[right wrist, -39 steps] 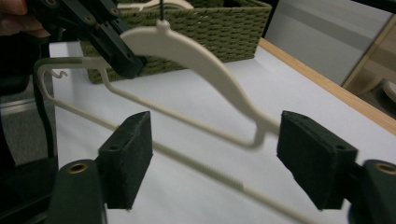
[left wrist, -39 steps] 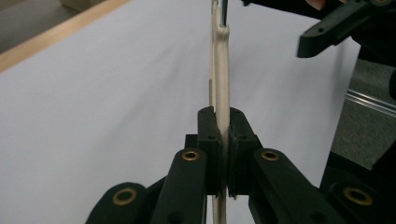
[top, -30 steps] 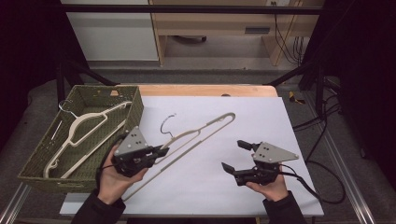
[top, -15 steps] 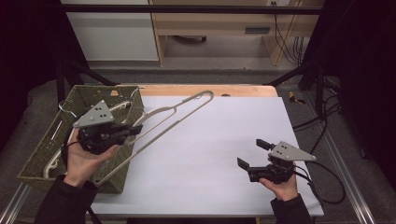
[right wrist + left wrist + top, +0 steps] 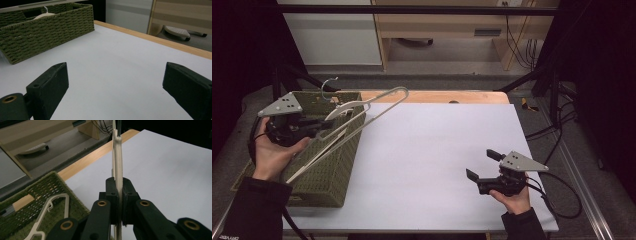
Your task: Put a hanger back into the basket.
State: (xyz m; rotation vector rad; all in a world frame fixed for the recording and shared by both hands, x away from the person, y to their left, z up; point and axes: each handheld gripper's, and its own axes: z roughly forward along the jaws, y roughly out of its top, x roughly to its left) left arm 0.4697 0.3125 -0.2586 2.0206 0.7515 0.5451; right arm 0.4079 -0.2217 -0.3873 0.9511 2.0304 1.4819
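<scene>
Lit evenly from above, with the white table (image 5: pixel 432 150) bright and the surroundings at left and right sunk in near-black. Soft, faint shadows beneath the woven basket (image 5: pixel 329 170); no harsh glare on the tabletop. Slightly grainy from the high view, near jaws blurred in both gripper views, far background soft.

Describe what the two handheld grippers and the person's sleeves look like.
Both the left gripper and right gripper are black, two-jawed, each topped by a grey three-cornered plate with small holes. Brass-coloured pivot rings show near the jaws. Black cables trail from each. The sleeves are dark.
</scene>
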